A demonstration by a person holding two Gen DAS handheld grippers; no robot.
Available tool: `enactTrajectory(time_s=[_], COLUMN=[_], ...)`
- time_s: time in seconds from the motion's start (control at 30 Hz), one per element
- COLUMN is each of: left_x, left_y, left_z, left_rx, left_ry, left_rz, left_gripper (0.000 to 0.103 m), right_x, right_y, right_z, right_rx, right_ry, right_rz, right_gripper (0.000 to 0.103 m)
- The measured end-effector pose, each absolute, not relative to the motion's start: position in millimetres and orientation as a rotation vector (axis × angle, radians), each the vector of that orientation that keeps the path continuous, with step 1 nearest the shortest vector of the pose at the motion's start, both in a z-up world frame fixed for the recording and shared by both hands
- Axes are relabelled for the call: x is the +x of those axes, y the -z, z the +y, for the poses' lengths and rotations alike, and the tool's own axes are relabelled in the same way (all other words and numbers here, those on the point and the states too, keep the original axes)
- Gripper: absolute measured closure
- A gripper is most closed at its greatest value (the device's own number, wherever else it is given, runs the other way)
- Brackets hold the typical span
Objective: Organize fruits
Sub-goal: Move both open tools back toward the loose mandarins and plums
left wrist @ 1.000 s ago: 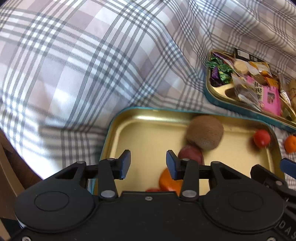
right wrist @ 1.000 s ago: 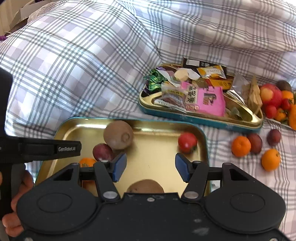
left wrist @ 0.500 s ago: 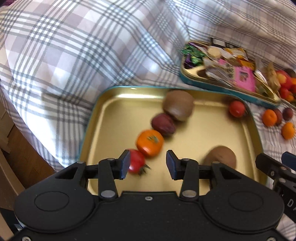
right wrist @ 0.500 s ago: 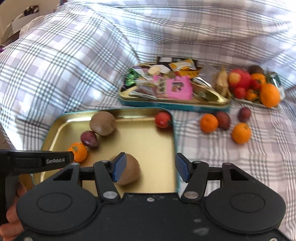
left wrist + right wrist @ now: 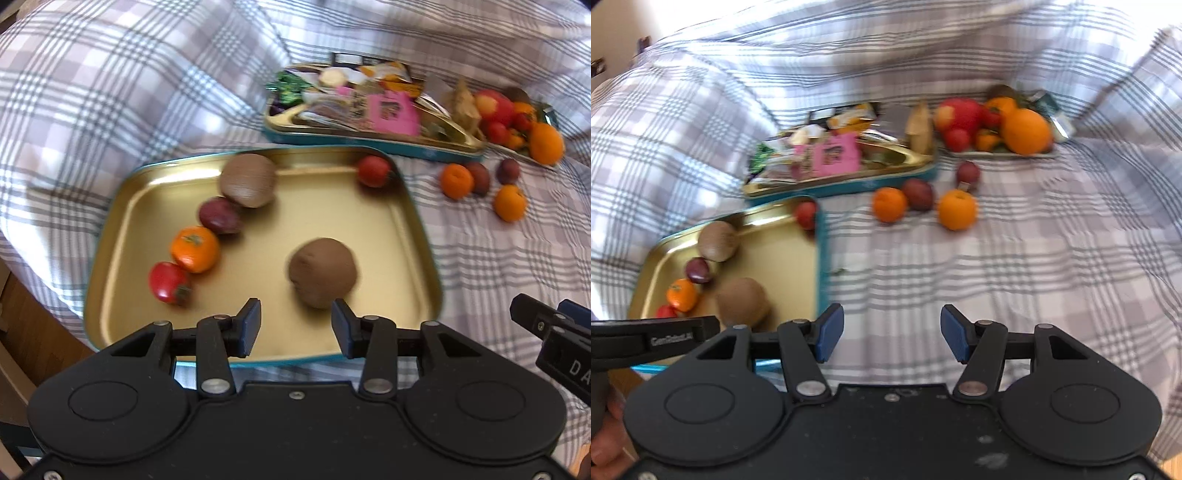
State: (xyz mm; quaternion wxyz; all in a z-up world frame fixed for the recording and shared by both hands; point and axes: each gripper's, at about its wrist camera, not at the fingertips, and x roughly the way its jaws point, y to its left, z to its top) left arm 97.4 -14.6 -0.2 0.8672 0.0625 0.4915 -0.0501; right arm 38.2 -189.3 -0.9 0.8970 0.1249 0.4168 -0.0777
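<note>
We see the left gripper [image 5: 295, 325] with its jaws apart and nothing between them, above the near edge of the gold tray [image 5: 122, 206]. The tray holds 2 kiwis, 2 tomatoes, a plum and a tangerine [image 5: 194, 249], all blurred. The right gripper [image 5: 892, 334] is likewise apart and empty over the checked cloth [image 5: 1015, 258]. 4 loose fruits [image 5: 956, 208] lie beyond. The snack tin [image 5: 842, 184] partly hides a fruit plate [image 5: 1008, 155].

bg: plaid bedding [image 5: 147, 92] | snack tin [image 5: 369, 138], far side: pink packet [image 5: 391, 112], green wrappers [image 5: 291, 83], mixed sachets
</note>
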Motion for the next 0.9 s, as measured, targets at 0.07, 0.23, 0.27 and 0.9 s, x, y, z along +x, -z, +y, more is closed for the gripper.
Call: enactTrajectory(time_s=[0.07,0.23,0.27,0.9], left_x=[94.5,89.9,88.9,135.7], left_y=[1.5,3.1,3.1,10.2], left_z=[-25.7,-51.3,-56.3,-114.1], left_rx=[0.146,0.187,0.188,0.182], left_ry=[0.124,0.165,0.173,0.227], left_rz=[1.032,1.023,1.022,1.008], left_gripper=[0.053,0.053,0.053,0.053], right_x=[33.6,26.9,26.6,75.5], right_y=[5.0,16.2,18.1,32.3], right_z=[-199.9,-224.3,-229.1,-277.0], right_rx=[0.267,0.287,0.288,0.272], right_ry=[0.189,0.263,0.275,0.303], right_rz=[0.868,0.882,0.884,0.838], right_gripper=[0.041,0.041,0.041,0.041])
